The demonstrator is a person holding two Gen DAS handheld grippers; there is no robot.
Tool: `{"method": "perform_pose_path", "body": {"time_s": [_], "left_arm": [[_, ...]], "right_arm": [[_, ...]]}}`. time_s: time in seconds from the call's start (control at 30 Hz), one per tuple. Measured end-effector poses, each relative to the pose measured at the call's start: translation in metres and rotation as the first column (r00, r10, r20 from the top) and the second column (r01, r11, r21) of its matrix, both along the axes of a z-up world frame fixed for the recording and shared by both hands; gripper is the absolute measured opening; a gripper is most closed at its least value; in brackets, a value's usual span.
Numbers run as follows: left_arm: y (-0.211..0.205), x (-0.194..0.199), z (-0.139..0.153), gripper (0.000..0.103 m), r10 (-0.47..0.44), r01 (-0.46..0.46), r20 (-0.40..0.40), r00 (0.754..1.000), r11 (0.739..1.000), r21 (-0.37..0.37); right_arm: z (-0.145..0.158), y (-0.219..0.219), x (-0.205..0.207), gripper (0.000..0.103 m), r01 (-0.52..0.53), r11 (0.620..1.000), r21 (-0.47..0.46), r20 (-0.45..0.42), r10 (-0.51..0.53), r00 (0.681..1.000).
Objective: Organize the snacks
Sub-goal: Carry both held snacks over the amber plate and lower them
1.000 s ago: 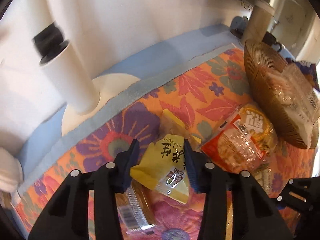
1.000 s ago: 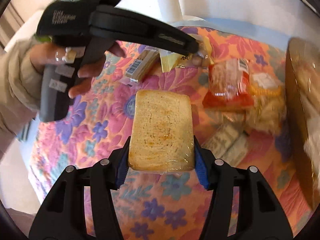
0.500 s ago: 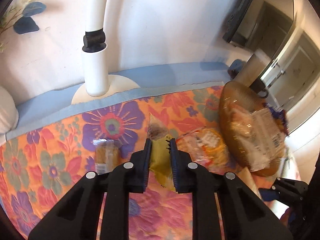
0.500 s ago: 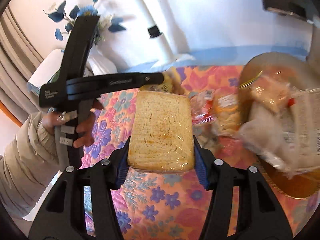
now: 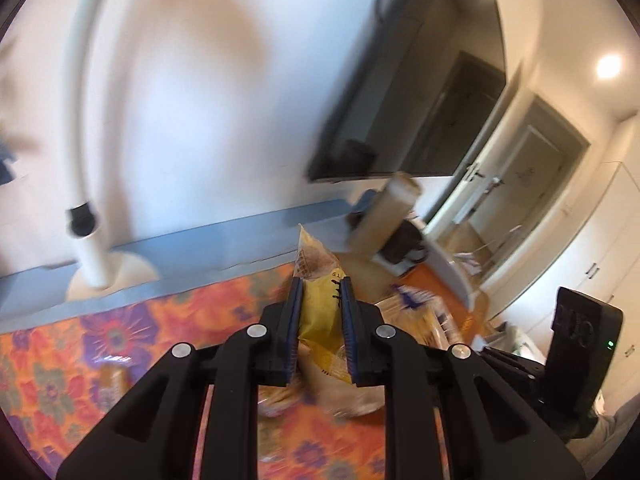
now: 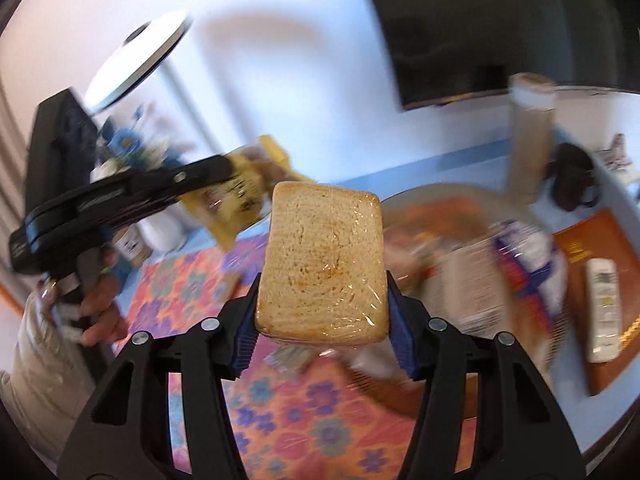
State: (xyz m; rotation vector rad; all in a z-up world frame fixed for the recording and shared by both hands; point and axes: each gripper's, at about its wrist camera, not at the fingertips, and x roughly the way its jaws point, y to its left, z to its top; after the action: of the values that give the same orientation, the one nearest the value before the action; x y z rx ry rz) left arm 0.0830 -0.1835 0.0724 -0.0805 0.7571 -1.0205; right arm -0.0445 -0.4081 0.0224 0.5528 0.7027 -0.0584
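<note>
While the left gripper (image 5: 320,300) pinches a crinkly yellow packet (image 5: 318,312), the right gripper (image 6: 322,320) clamps film-wrapped rectangular toast (image 6: 322,260).

Black frame with blue pads on the left gripper (image 5: 320,292), clamped on a bright yellow peanut packet (image 5: 318,312) with black lettering. Same black-and-blue look on the right gripper (image 6: 322,312), pinching a pale tan, golden-crusted wrapped bread slice (image 6: 323,268) with an orangey smear showing through clear film. Loud orange floral tablecloth (image 6: 280,432), purple, pink and blue blooms all over. Light blue strip (image 5: 192,244) behind it. White lamp stand (image 5: 94,256). Amber-brown bowl (image 6: 384,392).
</note>
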Motion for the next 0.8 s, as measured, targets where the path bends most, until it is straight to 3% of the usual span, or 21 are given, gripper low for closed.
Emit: {"method": "perform_pose_path", "body": {"time_s": [0.13,0.27,0.4,0.8], "left_arm": [[-0.028,-0.007,0.003,0.017,-0.027,0.026,-0.024,0.999,0.999,-0.036],[-0.052,-0.009,-0.008,0.017,-0.036,0.035,-0.062,0.997,0.999,-0.009],[-0.074,-0.003,-0.019,0.017,-0.029,0.033,-0.099,0.995,0.999,0.036],[-0.116,0.004,-0.019,0.017,-0.074,0.083,-0.084,0.994,0.991,0.108]], "right_arm": [[0.006,-0.031,-0.015,0.057,0.101,0.995,-0.016,-0.035,-0.102,0.994],[-0.016,-0.05,-0.011,0.057,0.185,0.983,0.011,-0.157,-0.181,0.971],[-0.022,-0.05,-0.013,0.057,0.195,0.981,0.016,-0.164,-0.189,0.968],[-0.023,-0.047,-0.008,0.057,0.185,0.982,0.034,-0.166,-0.177,0.97]]}}
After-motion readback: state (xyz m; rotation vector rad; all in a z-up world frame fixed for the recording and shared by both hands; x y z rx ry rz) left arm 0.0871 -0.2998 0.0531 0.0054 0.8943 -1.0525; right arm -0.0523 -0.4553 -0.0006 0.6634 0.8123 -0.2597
